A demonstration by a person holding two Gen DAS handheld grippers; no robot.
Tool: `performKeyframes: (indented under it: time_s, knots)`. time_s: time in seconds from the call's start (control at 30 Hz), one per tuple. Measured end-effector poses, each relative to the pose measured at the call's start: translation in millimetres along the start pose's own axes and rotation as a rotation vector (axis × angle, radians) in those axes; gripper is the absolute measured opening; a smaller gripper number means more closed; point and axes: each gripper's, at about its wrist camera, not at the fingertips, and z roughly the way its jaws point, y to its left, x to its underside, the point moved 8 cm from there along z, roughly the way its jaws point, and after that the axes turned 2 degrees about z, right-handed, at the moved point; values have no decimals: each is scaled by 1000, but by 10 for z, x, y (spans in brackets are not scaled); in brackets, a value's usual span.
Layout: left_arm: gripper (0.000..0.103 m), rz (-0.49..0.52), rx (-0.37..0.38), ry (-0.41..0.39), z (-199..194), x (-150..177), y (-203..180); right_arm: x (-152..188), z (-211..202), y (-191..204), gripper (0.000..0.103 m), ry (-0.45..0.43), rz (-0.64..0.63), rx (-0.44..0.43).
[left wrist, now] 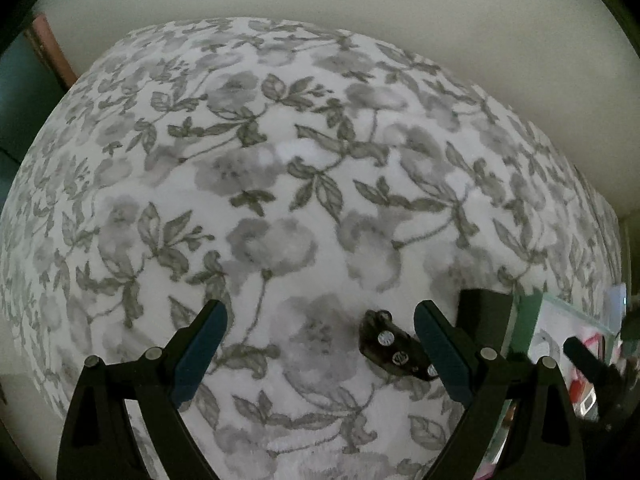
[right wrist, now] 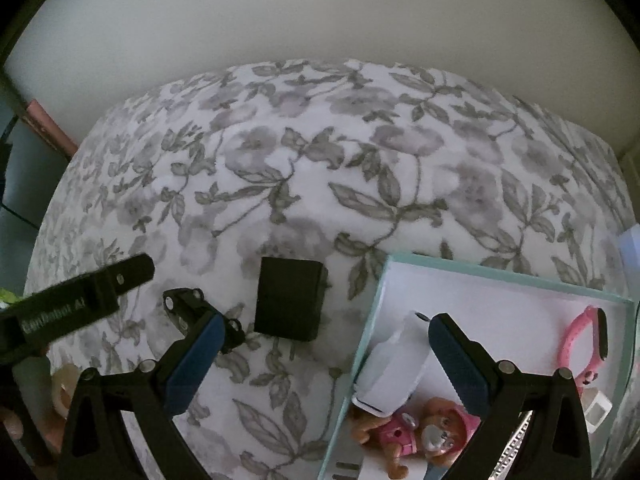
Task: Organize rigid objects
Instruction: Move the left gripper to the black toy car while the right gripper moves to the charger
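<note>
Right gripper (right wrist: pixel 324 356) jaws apart, empty, hovering over box (right wrist: pixel 378 280) at lower right; toy dog (right wrist: pixel 416 428), white case (right wrist: pixel 394 368) and pink band (right wrist: pixel 586 344) already inside. Left gripper (left wrist: pixel 320 344) apart, empty. Still loose mid-frame: small black part (right wrist: pixel 188 304), possibly a hinge, and black block (right wrist: pixel 290 300).

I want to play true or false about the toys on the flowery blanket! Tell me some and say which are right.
1. The pink wristband lies inside the pale green box. True.
2. The flat black rectangular block sits in that box. False: it lies on the grey floral blanket, beside the box.
3. The right gripper is open and holds nothing. True.
4. The left gripper is clamped on the small black part with silver studs. False: its fingers stand wide apart, and the part lies on the blanket.
5. A brown puppy toy in pink is in the box. True.
</note>
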Motion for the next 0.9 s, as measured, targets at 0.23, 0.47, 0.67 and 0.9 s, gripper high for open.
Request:
performKeyframes:
  time_s: [0.23,0.47,0.67,0.9]
  knots:
    - [95,62,36,38,82,106,-82,12,-85,-180,103,2,10,41]
    - [95,175,51,72,174,194,-242,12,-122,-262,103,1,12,45]
    - [95,284,73,97,244,293,-408,10,-180,-349,103,-5,42,44]
    - [95,380,74,91,262,340,-560,0,-216,-404,103,-10,59,44]
